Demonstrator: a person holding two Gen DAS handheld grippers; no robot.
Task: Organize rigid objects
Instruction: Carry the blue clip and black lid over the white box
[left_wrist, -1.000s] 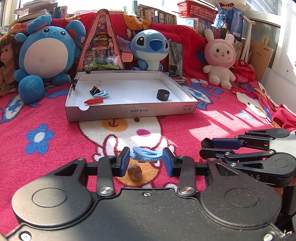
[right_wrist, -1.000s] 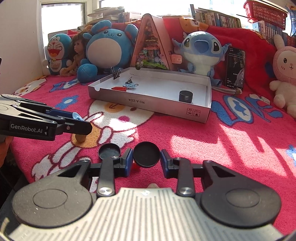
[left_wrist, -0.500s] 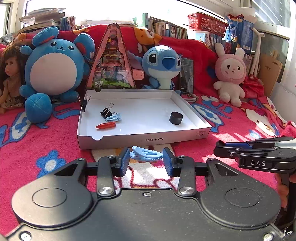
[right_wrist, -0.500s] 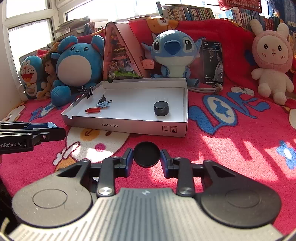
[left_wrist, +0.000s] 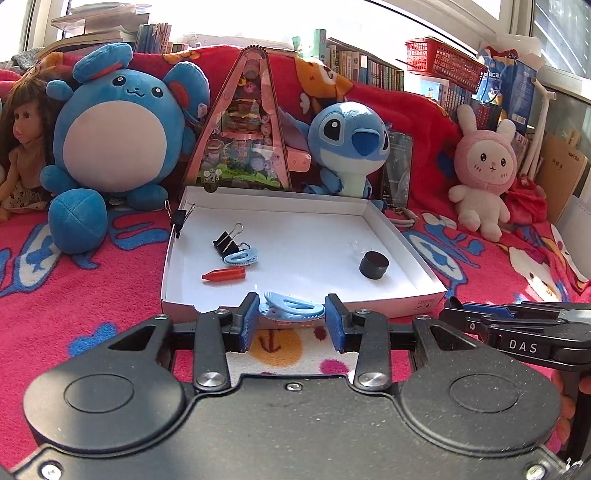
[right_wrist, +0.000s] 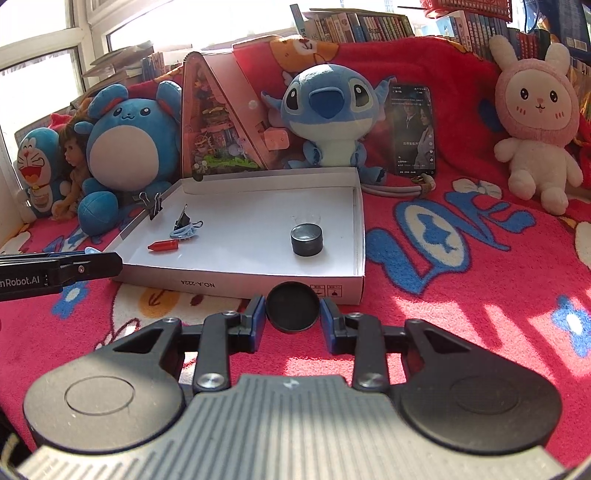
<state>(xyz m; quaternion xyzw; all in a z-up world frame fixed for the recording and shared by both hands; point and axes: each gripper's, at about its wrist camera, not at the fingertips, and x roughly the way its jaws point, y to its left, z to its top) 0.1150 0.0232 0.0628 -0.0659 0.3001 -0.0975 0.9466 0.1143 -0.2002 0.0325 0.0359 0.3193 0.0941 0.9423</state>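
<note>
Now both grippers are carrying loads toward the box (left_wrist: 229, 308) — left gripper (left_wrist: 291, 314) pinching a blue clip (left_wrist: 291, 305), right gripper (right_wrist: 293, 314) a black lid (right_wrist: 293, 307) — needing release past its front edge.

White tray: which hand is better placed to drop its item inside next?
Probably the left. Its gripper holds the blue clip right at the white tray front wall. The right gripper, with the black lid, seems slightly short of it.

left gripper (left_wrist: 291, 318): clamped, tilted down | right gripper (right_wrist: 293, 317): clamped, tilted down
</note>
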